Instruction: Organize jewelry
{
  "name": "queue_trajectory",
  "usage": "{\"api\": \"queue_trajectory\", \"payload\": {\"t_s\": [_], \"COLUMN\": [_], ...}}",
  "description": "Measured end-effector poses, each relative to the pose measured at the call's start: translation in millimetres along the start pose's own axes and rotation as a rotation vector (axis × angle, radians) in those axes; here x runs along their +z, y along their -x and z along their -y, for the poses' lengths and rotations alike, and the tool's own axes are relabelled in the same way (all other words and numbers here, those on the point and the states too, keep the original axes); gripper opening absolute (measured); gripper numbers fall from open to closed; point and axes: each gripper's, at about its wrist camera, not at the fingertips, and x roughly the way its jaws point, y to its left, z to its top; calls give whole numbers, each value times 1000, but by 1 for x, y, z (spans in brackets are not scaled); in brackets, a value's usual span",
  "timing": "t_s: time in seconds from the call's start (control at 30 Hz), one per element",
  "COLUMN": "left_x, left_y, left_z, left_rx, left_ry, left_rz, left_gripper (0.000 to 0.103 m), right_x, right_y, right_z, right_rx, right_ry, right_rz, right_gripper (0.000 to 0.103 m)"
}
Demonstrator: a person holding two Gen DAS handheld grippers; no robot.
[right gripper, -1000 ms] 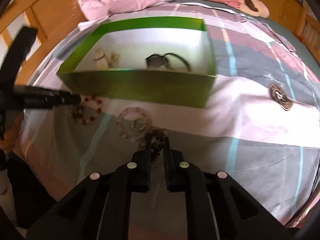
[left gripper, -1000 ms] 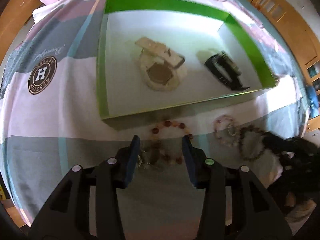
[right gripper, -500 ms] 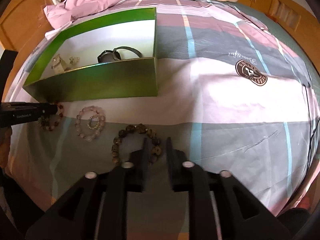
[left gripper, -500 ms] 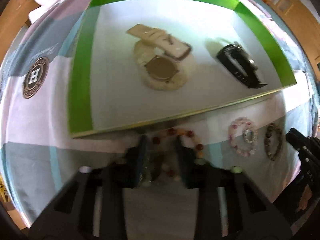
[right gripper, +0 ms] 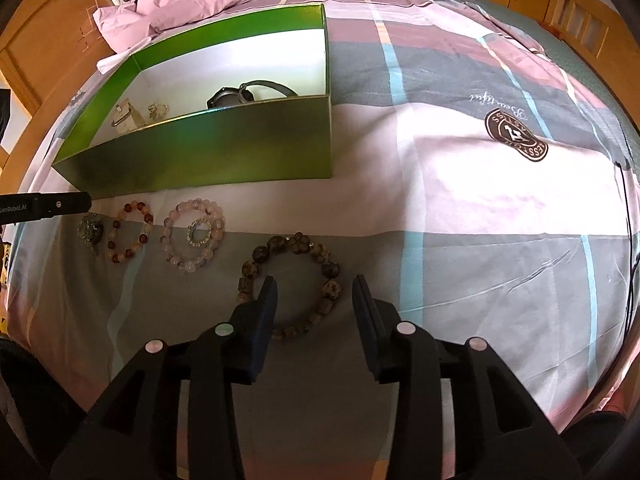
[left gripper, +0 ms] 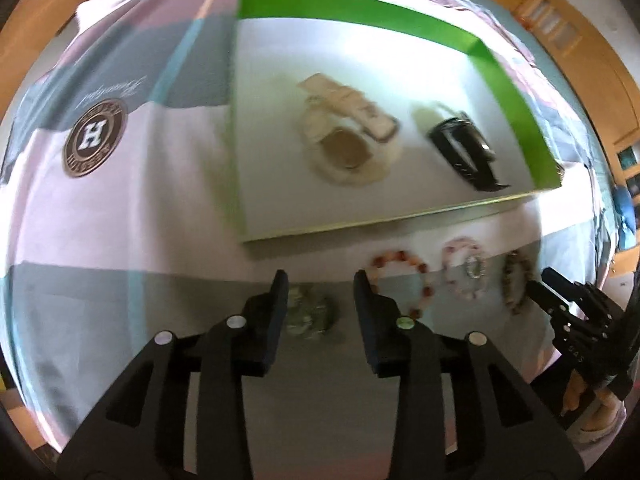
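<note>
Left wrist view
Left gripper point(left gripper: 320, 292): jaws spread, just been opening; nothing pinched.
Green piece point(left gripper: 310, 316): a small greenish tangle lying loose on the bedspread point(left gripper: 120, 240) between the jaws, apart from both pads (reads as set down here to begin a row).
Red bead bracelet point(left gripper: 400, 280): flat beside the right-hand finger, its near edge hidden behind it.
Green box point(left gripper: 360, 12): beyond the row; holds a tan-strap watch point(left gripper: 344, 140) and a black watch point(left gripper: 464, 152), likely the sorted pieces.

Right wrist view
Right gripper point(right gripper: 314, 296): jaws parted, just been opening; pads clear of everything.
Dark stone bracelet point(right gripper: 292, 284): flat on the cloth, its near arc running between the fingers, released and untouched.
Row: green piece, red bracelet, pink bracelet point(right gripper: 192, 236) with a small sparkly ring point(right gripper: 199, 233) inside its loop, then the dark one, spaced along the box's front wall (lined up, I judge, so each can be picked singly).
Left gripper tip: reaches in from the left edge above the green piece.
</note>
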Motion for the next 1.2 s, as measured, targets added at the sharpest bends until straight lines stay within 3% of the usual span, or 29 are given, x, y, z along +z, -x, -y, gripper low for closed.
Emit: {"api": "queue_trajectory", "payload": {"t_s": [0.1, 0.23, 0.27, 0.4, 0.57, 0.67, 0.73, 1.0, 1.03, 1.1, 1.13, 1.2], "left_x": [-1, -1, -1, 1, 2, 2, 3, 1, 2, 2, 0, -1], "left_y": [-4, -17, -21, -23, -8, 0, 5, 18, 17, 12, 13, 6], "left_z": [-6, 1, 0, -8, -17, -19, -20, -40, -39, -37, -39, -34], "left_rx": [5, 45, 54, 81, 41, 29, 30, 62, 63, 64, 68, 76], "left_ry": [5, -5, 1, 24, 42, 40, 42, 82, 85, 77, 70, 52], "left_rz": [-22, -57, -69, -69, -36, -17, -11, 0, -2, -14, -19, -33], "left_gripper": [49, 48, 45, 16, 8, 8, 8, 10, 12, 27, 29, 31], "right_x": [-1, -3, -3, -5, -9, -10, -9, -2, -2, -1, -1, -2], "right_y": [-2, -3, -4, -7, -13, -14, -13, 6, 7, 5, 2, -3], "right_z": [-1, 1, 1, 3, 3, -2, -5, -1, -1, 1, 1, 2], "right_rx": [1, -2, -3, -17, -31, -42, -41, -29, -30, -38, -38, -34], "right_ry": [-1, -4, -6, -10, -3, 30, 42, 7, 8, 4, -1, -11], "right_rz": [-5, -8, -9, -21, -20, -10, -6, 68, 70, 57, 49, 30], "right_gripper": [41, 43, 43, 43, 42, 17, 11, 11, 11, 11, 13, 33]}}
